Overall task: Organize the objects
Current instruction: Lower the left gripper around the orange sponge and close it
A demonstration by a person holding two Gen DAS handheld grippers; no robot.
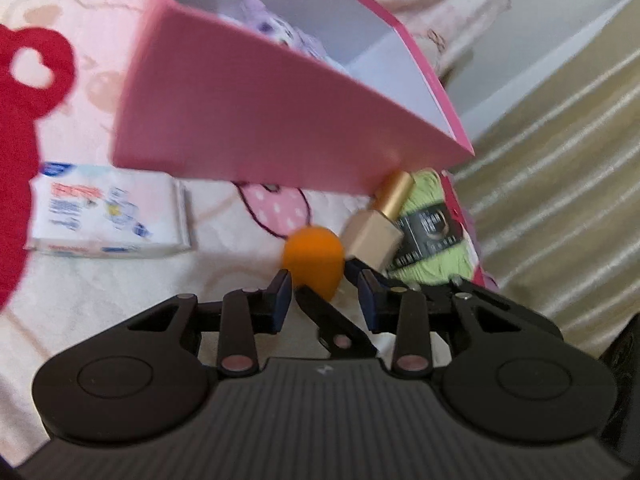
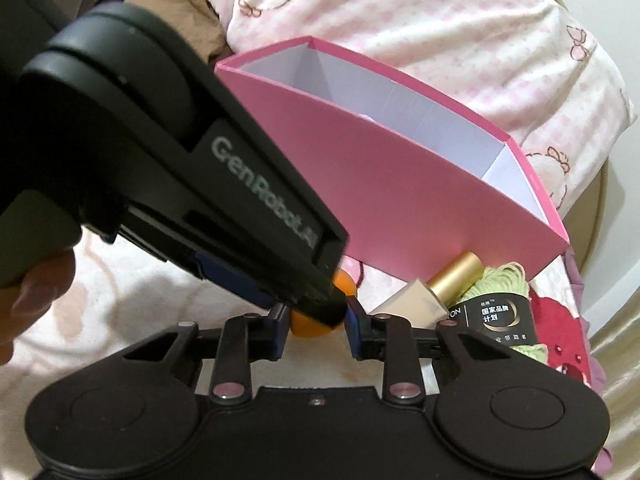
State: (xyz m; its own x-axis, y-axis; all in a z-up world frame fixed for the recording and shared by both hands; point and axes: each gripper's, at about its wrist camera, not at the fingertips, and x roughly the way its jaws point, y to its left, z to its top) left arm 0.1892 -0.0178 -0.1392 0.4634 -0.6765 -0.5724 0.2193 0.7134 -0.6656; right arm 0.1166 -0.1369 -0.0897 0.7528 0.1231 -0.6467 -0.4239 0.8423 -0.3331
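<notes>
the small round orange foam ball [image 2: 310, 330] lies on the pink printed bedcover [image 1: 100, 288] just in front of the tall pink cardboard box [image 1: 256, 120], beside a gold-capped beige bottle [image 1: 380, 224]. the right gripper [image 2: 316, 324] is closed on it; the left gripper [image 1: 322, 292] also has narrow fingers at the ball, grip unclear. best let one tool carry it, lift straight, clear the box wall, then drop it inside

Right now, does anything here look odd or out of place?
Yes: both tongs crowd one small orange ball on the bedding. The right tongs pinch it, while the left tongs sit around it too, which looks redundant.
</notes>
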